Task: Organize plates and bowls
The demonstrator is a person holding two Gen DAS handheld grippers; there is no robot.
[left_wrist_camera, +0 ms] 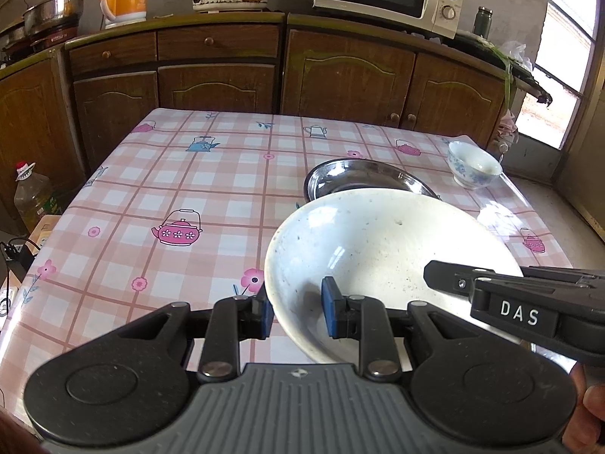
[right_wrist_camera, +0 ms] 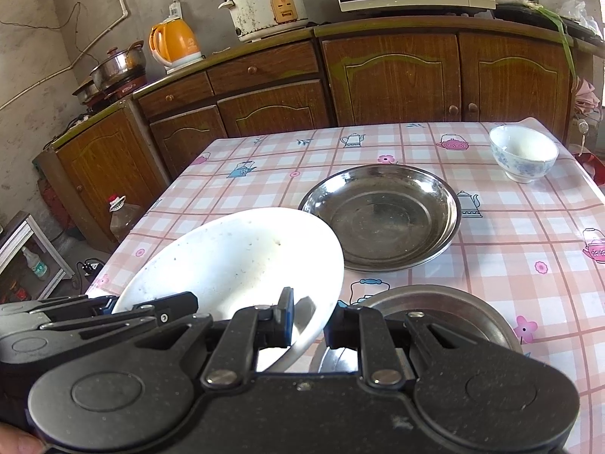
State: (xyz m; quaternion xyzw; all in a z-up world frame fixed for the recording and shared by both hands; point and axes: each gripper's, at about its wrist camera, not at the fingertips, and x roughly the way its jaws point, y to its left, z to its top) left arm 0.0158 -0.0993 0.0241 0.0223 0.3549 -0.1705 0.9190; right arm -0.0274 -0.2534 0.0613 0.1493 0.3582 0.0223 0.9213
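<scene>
Both grippers gripped one white plate, which was held tilted above the near part of the worktop covered in a pink checked cloth. The left gripper had its jaws narrowed onto the plate's near-left rim: the rim passed between the two blue pads, one pad outside under the edge and the other inside on the plate's upper face. In the right wrist view the right gripper clamped the plate's near-right rim in the same way, with the rim running between its jaws, one jaw over the white inner face and the other below the edge. Each gripper showed in the other's view, reaching in from the side to the plate's rim.

Measured from the white plate, a steel plate lay flat on the worktop just beyond it, its near edge hidden behind the white rim in the left wrist view. A small white bowl with a blue flower pattern stood upright well beyond the white plate, near the worktop's far right corner, apart from the steel plate. A second metal dish sat on the worktop directly under the right gripper, just to the right of the white plate's lower edge.
</scene>
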